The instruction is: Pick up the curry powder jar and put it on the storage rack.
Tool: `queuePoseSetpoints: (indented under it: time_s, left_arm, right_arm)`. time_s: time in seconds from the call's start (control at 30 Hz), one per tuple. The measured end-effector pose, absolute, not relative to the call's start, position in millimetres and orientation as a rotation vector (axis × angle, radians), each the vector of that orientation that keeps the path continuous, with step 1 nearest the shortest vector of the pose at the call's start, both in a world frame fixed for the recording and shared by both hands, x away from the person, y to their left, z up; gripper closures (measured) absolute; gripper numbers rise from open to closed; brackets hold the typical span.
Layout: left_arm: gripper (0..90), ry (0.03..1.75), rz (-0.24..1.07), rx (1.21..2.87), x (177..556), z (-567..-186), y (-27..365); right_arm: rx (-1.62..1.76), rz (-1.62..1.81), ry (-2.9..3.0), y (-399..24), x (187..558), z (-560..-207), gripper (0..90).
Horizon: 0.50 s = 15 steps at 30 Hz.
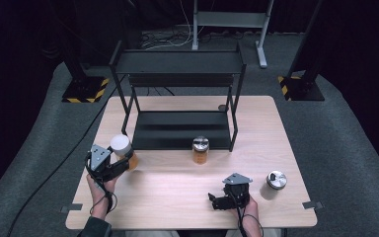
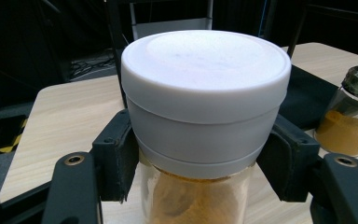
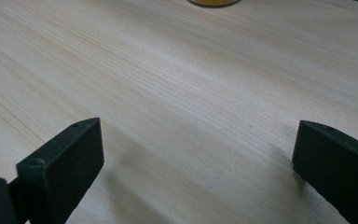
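You are clamping the left gripper (image 1: 120, 165) on the white-lidded jar (image 1: 123, 150), its jaws pressing on the lower band of the white lid (image 2: 205, 88), just above the glass holding an orange-brown filling. Taking it at the cap rather than the slick glass is probably giving the pads a firmer bite. The jar is sitting at about eight o'clock on the wooden table (image 1: 177, 197), just off the front left corner of the black shelf rack (image 1: 180, 94), and from these angles I cannot tell whether its base is touching the wood or hanging just clear.

Your right gripper (image 1: 216, 201) is resting low near five o'clock, jaws spread wide with nothing but bare tabletop between them, seemingly keeping out of the way while the left one works.

The two other jars are waiting: a metal-lidded jar (image 1: 200, 150) with similar orange filling at the table's centre, right before the rack's lower shelf (image 1: 177, 131), and a second metal-capped jar (image 1: 275, 184) at about four o'clock, near your idle gripper. The rack looks like where the jars are going.
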State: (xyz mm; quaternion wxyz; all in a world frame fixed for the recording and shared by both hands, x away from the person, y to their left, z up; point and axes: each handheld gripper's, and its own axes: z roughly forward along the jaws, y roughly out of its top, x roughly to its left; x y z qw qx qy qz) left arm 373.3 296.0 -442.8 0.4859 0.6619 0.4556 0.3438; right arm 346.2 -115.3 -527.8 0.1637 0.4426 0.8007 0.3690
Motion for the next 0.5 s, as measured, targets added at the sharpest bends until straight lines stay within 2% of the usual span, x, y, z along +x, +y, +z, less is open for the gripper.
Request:
queuePoseSetpoints:
  time_s: [0.5]
  left_arm:
    - [34.9, 1.090, 0.833, 1.618, 376.8, -439.5, 288.7]
  right_arm:
    - [1.261, 1.052, 2.283, -115.2, 346.1, -527.8, 1.1]
